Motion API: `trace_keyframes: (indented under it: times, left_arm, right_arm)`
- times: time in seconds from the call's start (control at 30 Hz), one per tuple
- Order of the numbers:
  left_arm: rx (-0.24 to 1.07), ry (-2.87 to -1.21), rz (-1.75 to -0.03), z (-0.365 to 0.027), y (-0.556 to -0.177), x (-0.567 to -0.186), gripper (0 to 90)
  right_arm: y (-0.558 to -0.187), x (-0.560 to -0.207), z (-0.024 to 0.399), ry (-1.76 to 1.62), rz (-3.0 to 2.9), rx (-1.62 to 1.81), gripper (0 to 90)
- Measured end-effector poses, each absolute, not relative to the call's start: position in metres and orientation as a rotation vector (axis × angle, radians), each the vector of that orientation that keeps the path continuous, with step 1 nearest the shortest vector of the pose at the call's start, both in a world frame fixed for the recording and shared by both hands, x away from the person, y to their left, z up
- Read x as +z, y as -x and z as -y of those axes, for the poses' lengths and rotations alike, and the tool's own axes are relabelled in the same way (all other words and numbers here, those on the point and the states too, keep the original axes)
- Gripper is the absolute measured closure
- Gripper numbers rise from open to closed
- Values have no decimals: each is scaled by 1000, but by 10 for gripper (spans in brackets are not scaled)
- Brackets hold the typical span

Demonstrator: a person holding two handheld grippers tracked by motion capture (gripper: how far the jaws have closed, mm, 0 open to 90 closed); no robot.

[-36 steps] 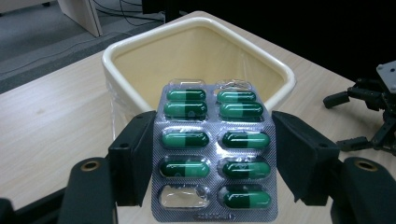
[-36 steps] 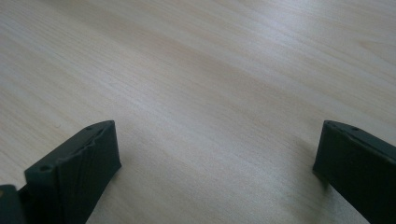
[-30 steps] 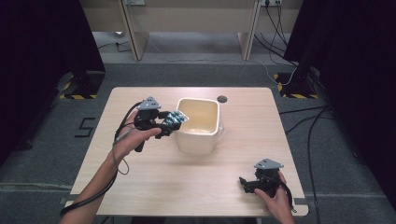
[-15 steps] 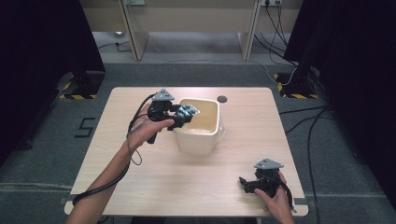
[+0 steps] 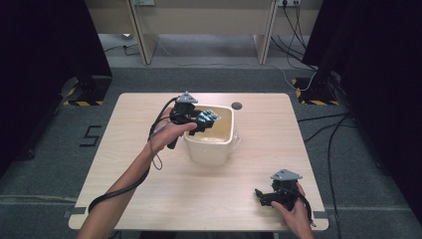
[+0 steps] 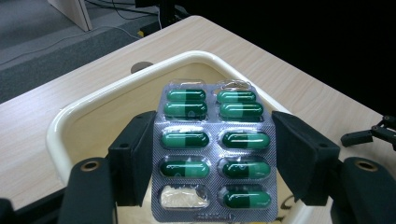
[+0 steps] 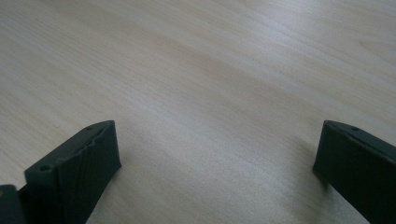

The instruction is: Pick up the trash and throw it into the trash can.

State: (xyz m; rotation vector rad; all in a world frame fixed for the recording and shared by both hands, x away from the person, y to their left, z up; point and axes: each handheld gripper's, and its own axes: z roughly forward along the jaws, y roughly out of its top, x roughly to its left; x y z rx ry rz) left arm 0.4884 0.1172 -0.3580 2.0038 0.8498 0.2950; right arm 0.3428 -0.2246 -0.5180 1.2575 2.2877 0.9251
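Green-capsule blister pack [image 6: 215, 151] was clamped by its long edges in my left gripper [image 5: 201, 118], jaws pinching both sides so the foil stayed flat and couldn't slip. I held it over the cream tub [image 5: 211, 149], just past the near rim, lined up for a drop inside, I'd judge. One pocket was empty. Right gripper [image 5: 266, 195] sat parked on the table [image 5: 149, 189], jaws wide apart, holding nothing, out of the way.
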Motion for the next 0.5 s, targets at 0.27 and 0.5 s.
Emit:
trace_keyframes:
  times: [0.27, 0.5]
  left_arm:
    - [283, -2023, -870, -109, -498, -366, 337]
    - [278, -2043, -888, -106, -504, -373, 337]
  right_arm:
    - [-343, -518, 225, -1258, -2288, 924, 2]
    - [-343, -518, 225, -1258, -2290, 922, 2]
